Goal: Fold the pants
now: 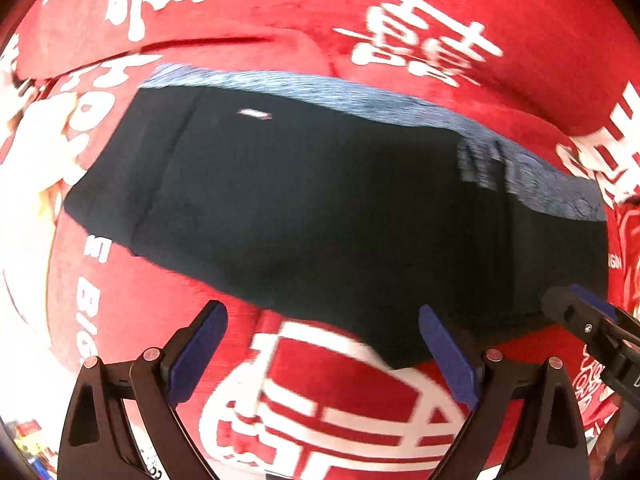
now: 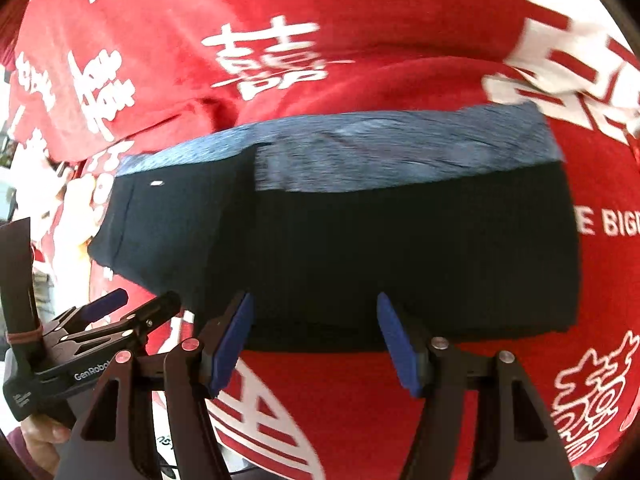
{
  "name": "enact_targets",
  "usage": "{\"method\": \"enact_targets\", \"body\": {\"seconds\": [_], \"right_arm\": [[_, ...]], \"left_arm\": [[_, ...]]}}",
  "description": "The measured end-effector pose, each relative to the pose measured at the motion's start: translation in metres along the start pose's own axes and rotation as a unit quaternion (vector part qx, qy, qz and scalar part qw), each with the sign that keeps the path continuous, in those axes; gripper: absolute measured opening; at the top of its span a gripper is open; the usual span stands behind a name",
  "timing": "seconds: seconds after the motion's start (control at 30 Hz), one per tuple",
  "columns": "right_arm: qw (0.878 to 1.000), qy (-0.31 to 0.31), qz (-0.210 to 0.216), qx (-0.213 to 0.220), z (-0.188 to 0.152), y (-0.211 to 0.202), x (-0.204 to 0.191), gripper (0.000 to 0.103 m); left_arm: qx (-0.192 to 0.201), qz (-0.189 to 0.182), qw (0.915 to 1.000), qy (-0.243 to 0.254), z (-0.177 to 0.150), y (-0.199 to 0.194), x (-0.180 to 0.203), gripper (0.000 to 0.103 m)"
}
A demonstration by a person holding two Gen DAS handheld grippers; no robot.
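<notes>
The folded black pants (image 1: pixel 320 200) (image 2: pixel 360 260) lie flat on a red blanket, with the blue-grey waistband (image 1: pixel 320 88) (image 2: pixel 400 148) along their far edge. My left gripper (image 1: pixel 323 314) hovers open over the pants' near edge, and its blue pads hold nothing. My right gripper (image 2: pixel 315 300) is also open, above the near edge of the folded stack and not pressing on the cloth. Each view shows the other gripper beside it: the right gripper (image 1: pixel 576 304) at the right edge, the left gripper (image 2: pixel 138 302) at the lower left. The picture is motion-blurred.
The red blanket (image 1: pixel 400 20) (image 2: pixel 360 20) with white characters covers the whole soft surface and has a few creases. A pale white-yellow cloth (image 1: pixel 36 152) lies at the left edge. A person's hand (image 2: pixel 36 440) holds the left gripper's handle.
</notes>
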State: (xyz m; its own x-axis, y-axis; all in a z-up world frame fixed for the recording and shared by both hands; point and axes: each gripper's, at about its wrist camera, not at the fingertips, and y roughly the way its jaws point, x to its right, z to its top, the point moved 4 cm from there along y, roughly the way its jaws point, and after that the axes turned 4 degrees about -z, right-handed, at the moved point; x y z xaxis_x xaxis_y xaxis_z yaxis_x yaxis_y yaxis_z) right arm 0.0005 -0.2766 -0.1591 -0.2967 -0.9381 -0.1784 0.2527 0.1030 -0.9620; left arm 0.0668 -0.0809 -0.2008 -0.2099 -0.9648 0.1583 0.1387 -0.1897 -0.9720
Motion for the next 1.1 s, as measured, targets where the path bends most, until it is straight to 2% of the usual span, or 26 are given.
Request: {"method": "enact_targets", "body": {"seconds": [0.17,0.27,0.4,0.73,0.9,0.97,1.1], "right_arm": [[1.0,-0.025,0.005,-0.012,0.001,0.016,-0.033,0.068],[0.999,-0.024,0.002,-0.03,-0.007,0.033,-0.036,0.069],[0.999,-0.017,0.021,-0.022,-0.01,0.035,-0.035,0.077],[0.999,-0.024,0.006,-0.03,-0.007,0.04,-0.041,0.082],[0.997,-0.052,-0.004,-0.048,-0.007,0.045,-0.048,0.088],[0.997,-0.056,-0.008,-0.05,-0.007,0.045,-0.05,0.089],[0.998,-0.038,-0.003,-0.04,-0.007,0.044,-0.047,0.09]], "left_arm": [[0.003,0.003,0.9995,-0.031,0.0,0.0,-0.035,0.097],[0.004,0.002,0.9989,-0.048,0.001,-0.001,-0.053,0.097],[0.01,0.003,0.9983,-0.057,0.003,-0.004,-0.071,0.097],[0.011,0.0,0.9967,-0.08,0.005,-0.004,-0.094,0.097],[0.018,-0.007,0.9957,-0.091,0.007,-0.005,-0.104,0.097],[0.029,-0.01,0.994,-0.105,0.012,-0.007,-0.117,0.097],[0.049,-0.023,0.9852,-0.163,0.02,-0.008,-0.154,0.097]]}}
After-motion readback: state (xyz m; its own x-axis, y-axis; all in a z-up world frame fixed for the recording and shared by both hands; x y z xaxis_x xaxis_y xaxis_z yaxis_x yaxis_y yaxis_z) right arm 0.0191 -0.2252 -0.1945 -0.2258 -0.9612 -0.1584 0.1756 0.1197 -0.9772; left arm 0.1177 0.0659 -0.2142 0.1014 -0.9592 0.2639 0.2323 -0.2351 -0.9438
